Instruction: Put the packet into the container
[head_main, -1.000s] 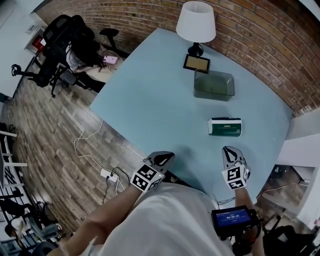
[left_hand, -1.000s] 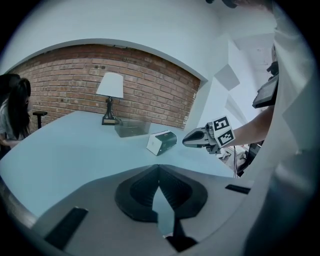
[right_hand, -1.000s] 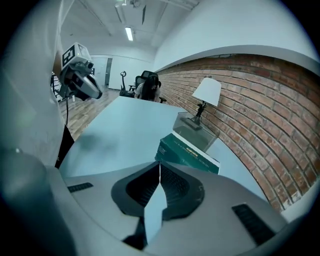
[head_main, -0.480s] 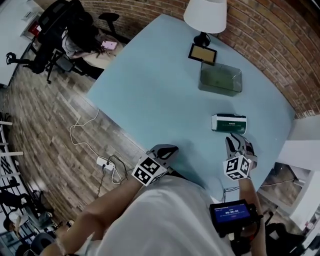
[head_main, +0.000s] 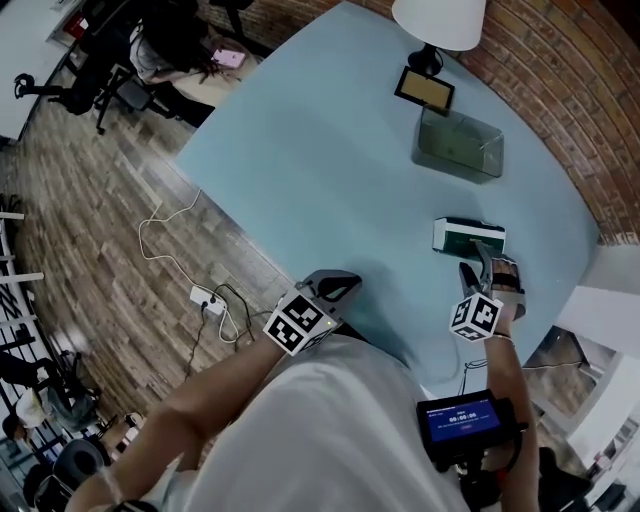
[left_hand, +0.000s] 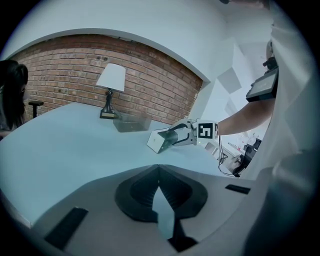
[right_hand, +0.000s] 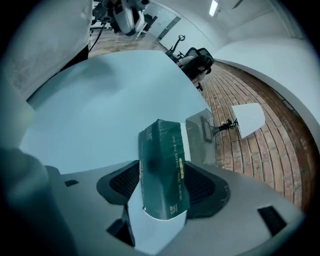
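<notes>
Light-blue table (head_main: 330, 150), brick wall behind. Left gripper (head_main: 340, 286) sits at the near edge, well short of the packet (head_main: 465, 233), fingers pressed together and empty; probably not needed for this step. Right gripper (head_main: 486, 262) straddles the packet's near end, fingers opening, pads clear of it. Looks like grasp line-up. Beyond the packet: container (head_main: 458, 146), then frame (head_main: 424, 89), lamp (head_main: 440, 20). One of each, two grippers.
</notes>
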